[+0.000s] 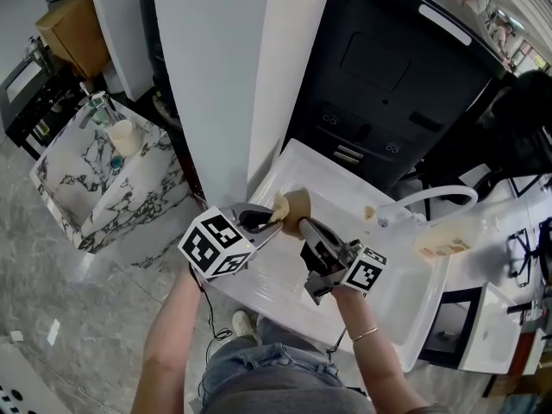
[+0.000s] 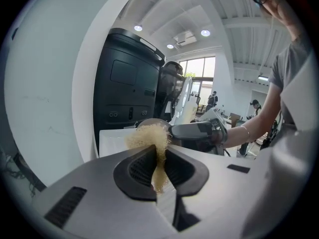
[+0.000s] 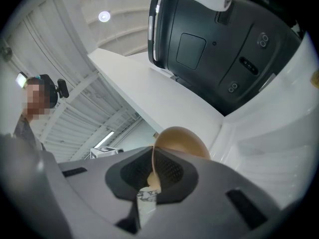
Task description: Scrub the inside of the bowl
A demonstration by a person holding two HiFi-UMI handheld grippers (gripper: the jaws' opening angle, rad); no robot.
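Over the white sink [image 1: 405, 296], both grippers meet at the near left corner. Left gripper [image 1: 269, 218] is clenched on a tan fibrous scrubber [image 1: 281, 203]; in the left gripper view the jaws pinch the scrubber [image 2: 149, 137] between their dark pads, with its frayed tuft sticking out past the tips. Right gripper [image 1: 307, 226] grasps the brown bowl [image 1: 298, 203] by its rim; in the right gripper view the thin wall of the bowl [image 3: 183, 139] runs down between the pads, one jaw inside and one outside, and the bowl is tipped on its side. From the head view the scrubber touches the bowl at its left edge, and the bowl is held above the sink, not resting on it. From the left gripper [image 2: 158, 159], the right gripper [image 2: 198, 131] sits just behind the scrubber. A white faucet [image 1: 433, 197] arches over the far side of the sink. Behind the sink stands a black unit [image 1: 388, 76]. A marbled basin [image 1: 103, 198] sits well to the left, on the floor side.
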